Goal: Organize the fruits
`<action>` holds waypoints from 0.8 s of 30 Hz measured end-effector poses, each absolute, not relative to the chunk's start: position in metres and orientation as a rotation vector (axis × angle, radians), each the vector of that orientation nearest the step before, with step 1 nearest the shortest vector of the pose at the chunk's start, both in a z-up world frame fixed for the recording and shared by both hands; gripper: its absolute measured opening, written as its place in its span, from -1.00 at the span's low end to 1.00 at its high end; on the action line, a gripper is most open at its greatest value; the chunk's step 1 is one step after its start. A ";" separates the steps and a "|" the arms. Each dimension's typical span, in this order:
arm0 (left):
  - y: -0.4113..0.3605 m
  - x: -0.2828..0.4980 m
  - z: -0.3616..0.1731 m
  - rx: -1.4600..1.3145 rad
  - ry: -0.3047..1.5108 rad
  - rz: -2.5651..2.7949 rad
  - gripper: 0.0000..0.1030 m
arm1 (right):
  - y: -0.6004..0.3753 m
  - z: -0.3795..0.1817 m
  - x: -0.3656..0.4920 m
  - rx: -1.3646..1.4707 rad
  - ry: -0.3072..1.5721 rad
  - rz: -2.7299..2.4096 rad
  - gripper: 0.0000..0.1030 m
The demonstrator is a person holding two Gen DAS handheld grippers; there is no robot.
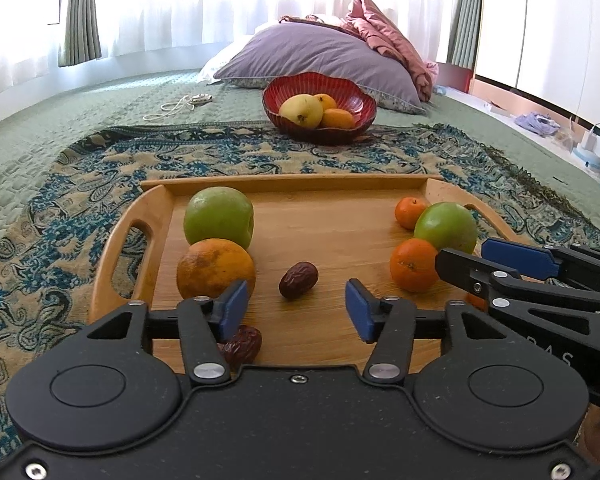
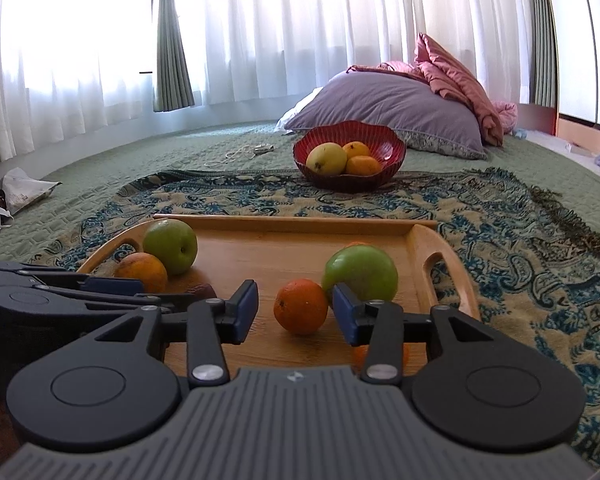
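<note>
the wooden tray (image 1: 332,236) lies long side across my view on the patterned blanket (image 1: 80,184); a date (image 1: 299,280) at its middle lies tilted. my left gripper (image 1: 296,308) hangs apart, empty – right gripper (image 2: 295,310) apart too, a mandarin (image 2: 301,306) just beyond, untouched.

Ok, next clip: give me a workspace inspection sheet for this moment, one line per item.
Surface: patterned cloth on a green bedspread, wooden tray on the cloth.
Job's things: on the tray two green apples, oranges, dates; red bowl beyond holds a yellow fruit and two oranges.
Clutter: crumpled wrappers at the bed's left edge.
Grippers: left tool open, empty; right tool open, an orange just ahead, untouched.
Cables: white cord on the bedspread; charger far right.
Surroundings: pillow, pink quilt, curtains.
</note>
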State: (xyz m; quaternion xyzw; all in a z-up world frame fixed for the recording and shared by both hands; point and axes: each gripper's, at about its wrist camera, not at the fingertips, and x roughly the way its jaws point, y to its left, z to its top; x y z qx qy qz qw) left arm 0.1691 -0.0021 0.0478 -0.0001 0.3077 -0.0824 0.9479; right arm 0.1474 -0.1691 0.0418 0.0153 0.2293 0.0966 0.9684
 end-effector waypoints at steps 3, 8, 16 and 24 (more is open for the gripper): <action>0.000 0.162 0.052 0.001 0.615 -0.161 0.24 | -0.171 0.045 0.142 0.027 0.456 0.186 0.27; 0.007 0.151 0.057 -0.014 0.603 -0.152 0.47 | -0.174 0.050 0.131 0.032 0.437 0.172 0.48; 0.015 0.134 0.058 -0.037 0.606 -0.139 0.72 | -0.179 0.051 0.112 0.029 0.422 0.164 0.71; 0.024 0.114 0.057 -0.050 0.604 -0.127 0.89 | -0.184 0.049 0.099 0.039 0.427 0.154 0.89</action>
